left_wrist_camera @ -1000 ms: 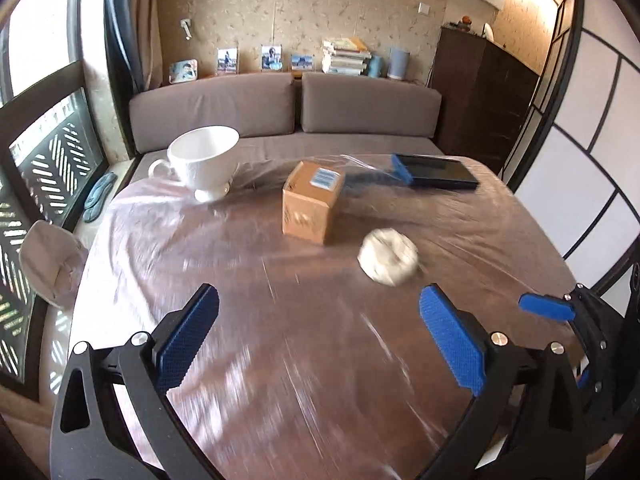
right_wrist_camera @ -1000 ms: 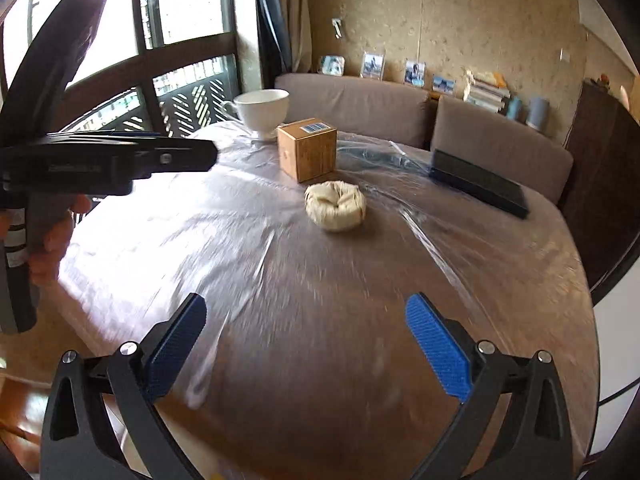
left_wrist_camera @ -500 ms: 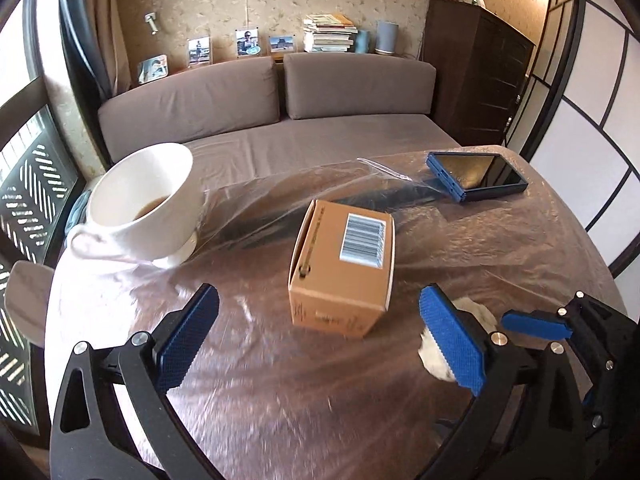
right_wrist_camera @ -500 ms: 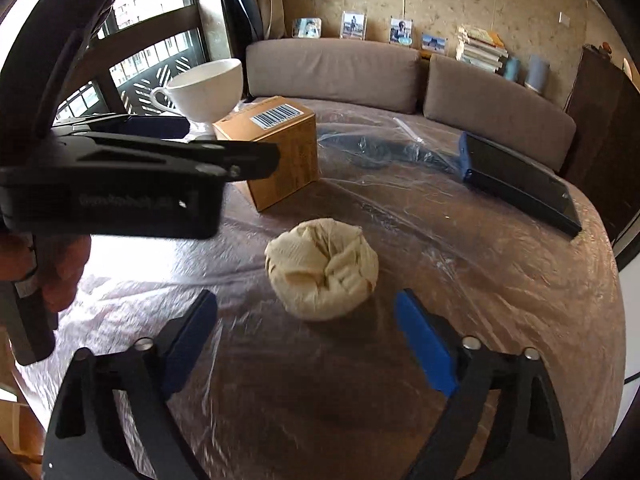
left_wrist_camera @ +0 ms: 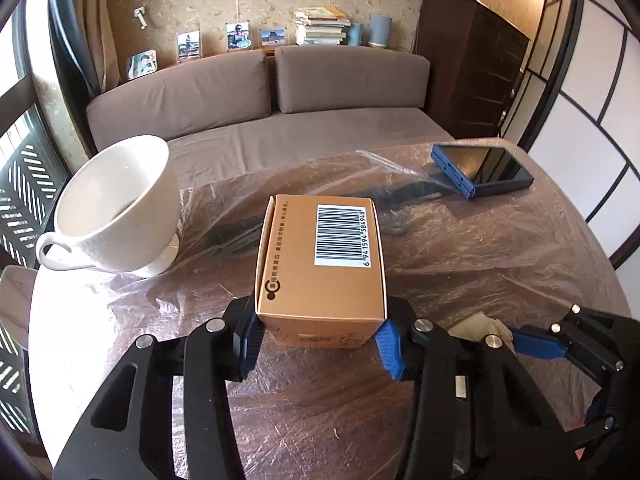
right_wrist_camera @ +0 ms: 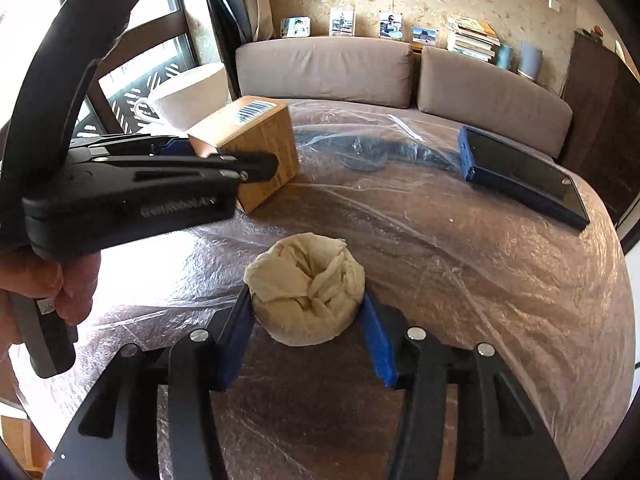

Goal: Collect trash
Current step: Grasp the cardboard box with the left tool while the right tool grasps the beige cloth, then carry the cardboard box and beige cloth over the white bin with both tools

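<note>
Both my claws have swung in and just closed: my left gripper (left_wrist_camera: 320, 344) now clenches the cardboard box (left_wrist_camera: 320, 264) mid-frame, my right gripper (right_wrist_camera: 308, 336) squeezes the crumpled paper wad (right_wrist_camera: 306, 292). Lifting could snag the loose plastic table cover (right_wrist_camera: 460, 248) and tip the white cup (left_wrist_camera: 112, 208) at left.

The brown cardboard box (left_wrist_camera: 320, 264) carries a white barcode label (left_wrist_camera: 341, 236) numbered 6 941594 584948, while the left tool (right_wrist_camera: 256, 168) shows embossed lettering, perhaps "GenRobot.AI".
</note>
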Demonstrator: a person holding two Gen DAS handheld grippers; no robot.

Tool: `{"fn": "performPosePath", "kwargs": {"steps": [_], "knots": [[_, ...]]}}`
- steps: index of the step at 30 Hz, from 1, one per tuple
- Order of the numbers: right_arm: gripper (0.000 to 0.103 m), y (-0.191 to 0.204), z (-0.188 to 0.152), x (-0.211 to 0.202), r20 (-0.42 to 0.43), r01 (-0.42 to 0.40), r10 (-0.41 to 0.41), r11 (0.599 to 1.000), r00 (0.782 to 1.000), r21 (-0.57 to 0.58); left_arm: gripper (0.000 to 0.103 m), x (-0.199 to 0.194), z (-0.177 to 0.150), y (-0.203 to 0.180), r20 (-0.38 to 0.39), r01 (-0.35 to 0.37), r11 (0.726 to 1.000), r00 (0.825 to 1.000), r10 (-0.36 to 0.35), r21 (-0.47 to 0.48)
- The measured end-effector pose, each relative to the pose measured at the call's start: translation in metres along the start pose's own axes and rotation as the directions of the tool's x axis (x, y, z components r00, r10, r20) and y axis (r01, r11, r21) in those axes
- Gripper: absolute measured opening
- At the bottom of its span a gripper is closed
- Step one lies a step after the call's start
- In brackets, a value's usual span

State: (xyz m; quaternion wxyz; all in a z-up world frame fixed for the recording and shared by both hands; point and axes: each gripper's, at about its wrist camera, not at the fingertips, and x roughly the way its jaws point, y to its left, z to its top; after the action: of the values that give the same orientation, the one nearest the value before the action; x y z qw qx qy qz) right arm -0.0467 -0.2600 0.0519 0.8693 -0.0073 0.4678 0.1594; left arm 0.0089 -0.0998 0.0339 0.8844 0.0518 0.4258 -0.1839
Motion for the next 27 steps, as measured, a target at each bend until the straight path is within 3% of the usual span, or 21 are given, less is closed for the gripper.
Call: {"fn": "performPosePath", "kwargs": {"steps": [10,27], "knots": [[0.05,-0.014,-0.023,-0.037,0.024,-0.042,0.041,0.998,0.999,0.052,0.049,-0.039,-0.014,-0.008,0.046,0.016,0.999,0.999,-0.014,-0.029],[0.05,-0.033,-0.082,-0.106,0.028,-0.087,0.085,0.993,0.996,0.08,0.049,-0.102,-0.076,-0.052,0.04,0.033,0.995,0.999,-0.029,-0.094]]}}
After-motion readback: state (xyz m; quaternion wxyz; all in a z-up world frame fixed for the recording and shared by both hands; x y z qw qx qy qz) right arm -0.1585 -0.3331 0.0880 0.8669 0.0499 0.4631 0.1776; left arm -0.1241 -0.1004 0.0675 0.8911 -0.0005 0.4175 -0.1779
